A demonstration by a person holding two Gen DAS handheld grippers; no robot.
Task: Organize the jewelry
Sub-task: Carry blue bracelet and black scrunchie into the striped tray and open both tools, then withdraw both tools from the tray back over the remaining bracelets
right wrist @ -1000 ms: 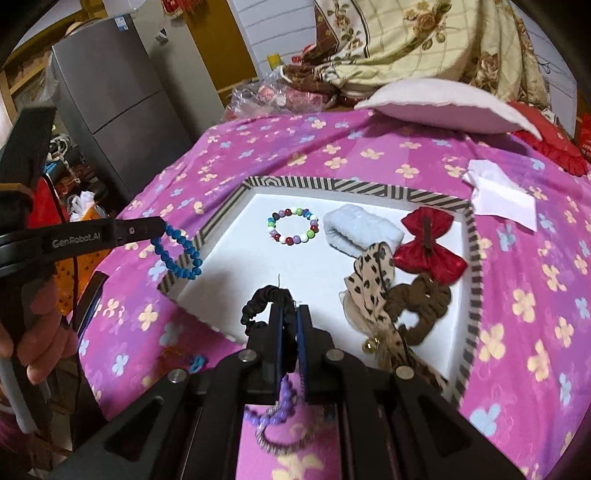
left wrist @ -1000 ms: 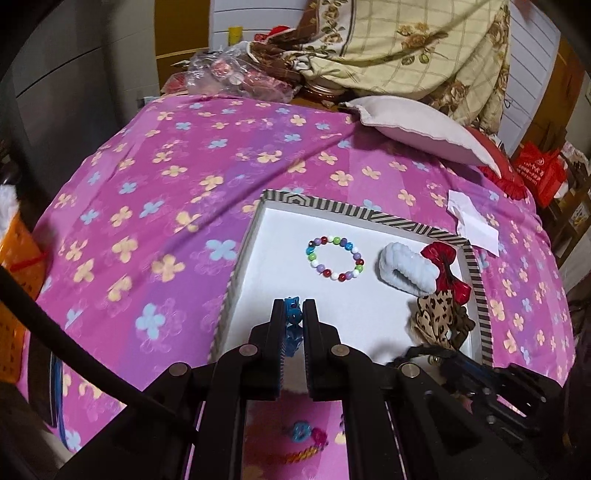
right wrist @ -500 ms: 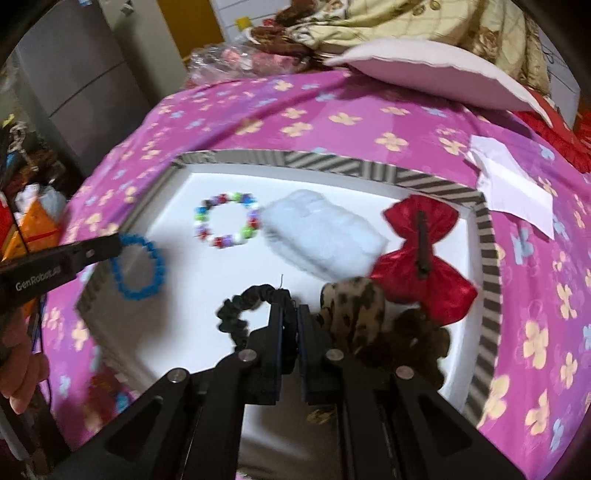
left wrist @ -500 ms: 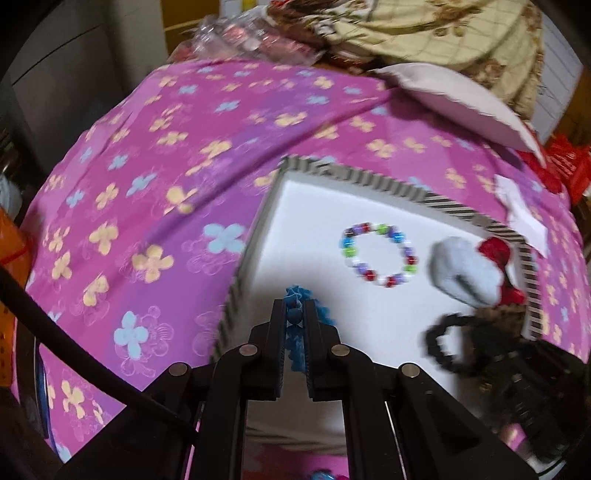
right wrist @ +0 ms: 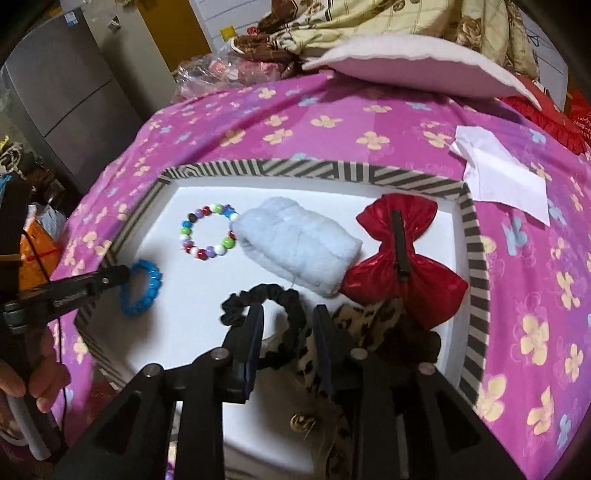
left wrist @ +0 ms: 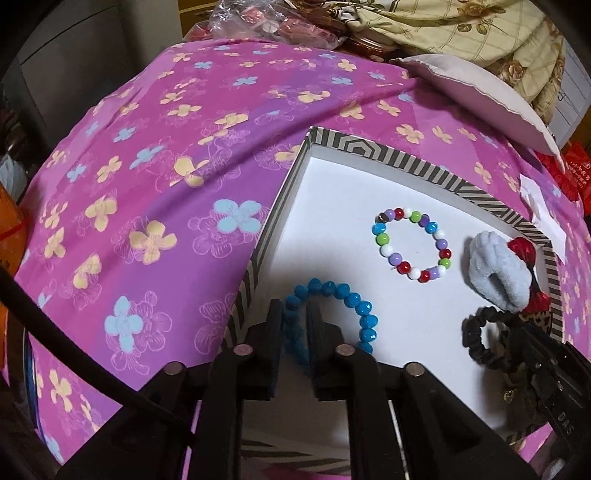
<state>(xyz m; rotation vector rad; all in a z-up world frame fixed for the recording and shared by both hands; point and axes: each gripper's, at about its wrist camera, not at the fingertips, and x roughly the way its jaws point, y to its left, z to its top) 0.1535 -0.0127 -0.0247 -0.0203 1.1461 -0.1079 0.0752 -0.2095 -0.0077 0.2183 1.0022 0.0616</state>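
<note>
A white tray with a striped rim [left wrist: 369, 151] [right wrist: 325, 170] lies on the pink flowered bedspread. My left gripper [left wrist: 295, 312] stands slightly open over the tray's left part, with the blue bead bracelet [left wrist: 351, 302] [right wrist: 147, 284] lying on the tray floor between its fingers. My right gripper [right wrist: 288, 314] is open over the black scrunchie [right wrist: 266, 295] [left wrist: 476, 339], which rests on the tray. A multicoloured bead bracelet [left wrist: 410, 243] [right wrist: 207, 236], a pale blue fluffy scrunchie [right wrist: 295, 251], a red bow clip [right wrist: 402, 254] and a leopard-print bow [right wrist: 369, 321] also lie in the tray.
A white paper [right wrist: 498, 173] lies on the bedspread right of the tray. A pale pillow [right wrist: 406, 62] and a bundled floral quilt [left wrist: 461, 29] sit at the back. A plastic bag of items [left wrist: 266, 22] is at the back left.
Both grippers lowered into the tray and opened. The blue bracelet and the black scrunchie now rest on the tray floor.
</note>
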